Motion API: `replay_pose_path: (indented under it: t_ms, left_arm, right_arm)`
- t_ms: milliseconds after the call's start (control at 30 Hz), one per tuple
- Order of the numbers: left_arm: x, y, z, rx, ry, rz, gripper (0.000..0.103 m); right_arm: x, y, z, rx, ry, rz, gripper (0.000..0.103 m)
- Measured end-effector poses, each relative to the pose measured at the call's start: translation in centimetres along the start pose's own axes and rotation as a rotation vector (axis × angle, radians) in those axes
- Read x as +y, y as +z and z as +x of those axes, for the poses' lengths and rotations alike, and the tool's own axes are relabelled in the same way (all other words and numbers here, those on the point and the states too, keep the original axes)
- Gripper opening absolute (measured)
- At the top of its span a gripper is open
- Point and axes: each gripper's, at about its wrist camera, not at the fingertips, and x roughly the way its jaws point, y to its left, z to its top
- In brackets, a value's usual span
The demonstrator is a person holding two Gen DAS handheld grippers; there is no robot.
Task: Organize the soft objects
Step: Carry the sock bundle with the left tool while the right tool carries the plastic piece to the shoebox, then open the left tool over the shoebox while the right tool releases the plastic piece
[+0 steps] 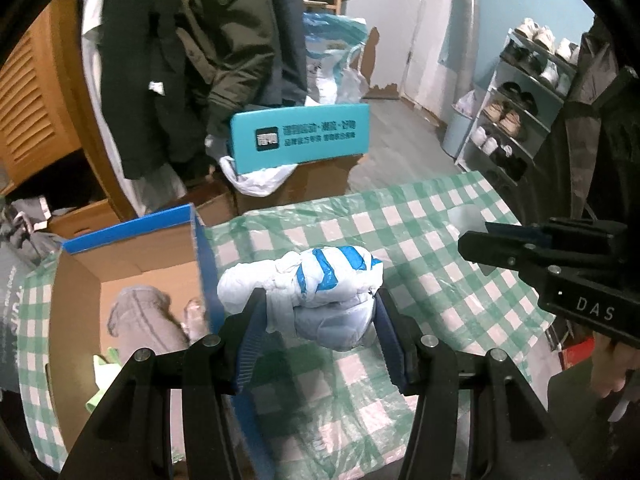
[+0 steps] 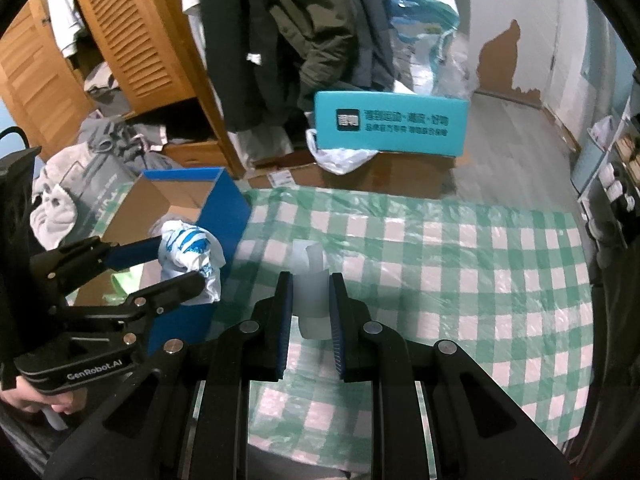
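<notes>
Nearest the lens, the left gripper (image 1: 320,312) has its blue-padded jaws clamped on a knotted white-and-blue plastic bag (image 1: 316,280), a soft bundle held clear of the green-checked tablecloth (image 1: 420,240) and just beside the blue wall of the open cardboard box (image 1: 132,236). The right gripper (image 2: 310,300) has its jaws pressed together on a small translucent white piece of plastic (image 2: 310,280), also lifted off the cloth, farther from the box than the bag is. Inside the box a grey fabric item (image 1: 140,320) already lies on the floor of it, with something light green (image 1: 104,364) near it. Judged from this, the step in hand is carrying two picked-up soft things toward the box, with neither yet dropped in. The next move calls for swinging the bag over the box's blue rim, low enough to clear the wall without catching the loose plastic tail, then parting the jaws above the open space beside the grey item; the right gripper's piece would follow, and being thin it may cling to the pads
</notes>
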Motion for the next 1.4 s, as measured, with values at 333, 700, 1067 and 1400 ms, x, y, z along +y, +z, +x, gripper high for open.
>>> replay_pose_path:
  t_ms: [333,700,1067,1400]
  left_arm:
    - [2.4,-0.7,-2.3,-0.036,0.019,-0.033,0.054]
    - [6.7,-1.8,-4.0,-0.046,0.082,-0.088,0.054]
    - [12.6,-3.8,-4.2,-0.028,0.138,-0.206,0.054]
    - [15.8,-5.7,-3.6,0.011,0.175,-0.279,0.054]
  right_arm:
    - [3.6,1.4,0.5,0.001,0.035,-0.046,0.016]
    - [7.8,2.5,1.9,0.006,0.078,-0.105,0.016]
    - [12.4,3.3,4.7,0.052,0.138,-0.161,0.016]
    - [15.8,3.1,8.4,0.137,0.186,-0.196,0.016]
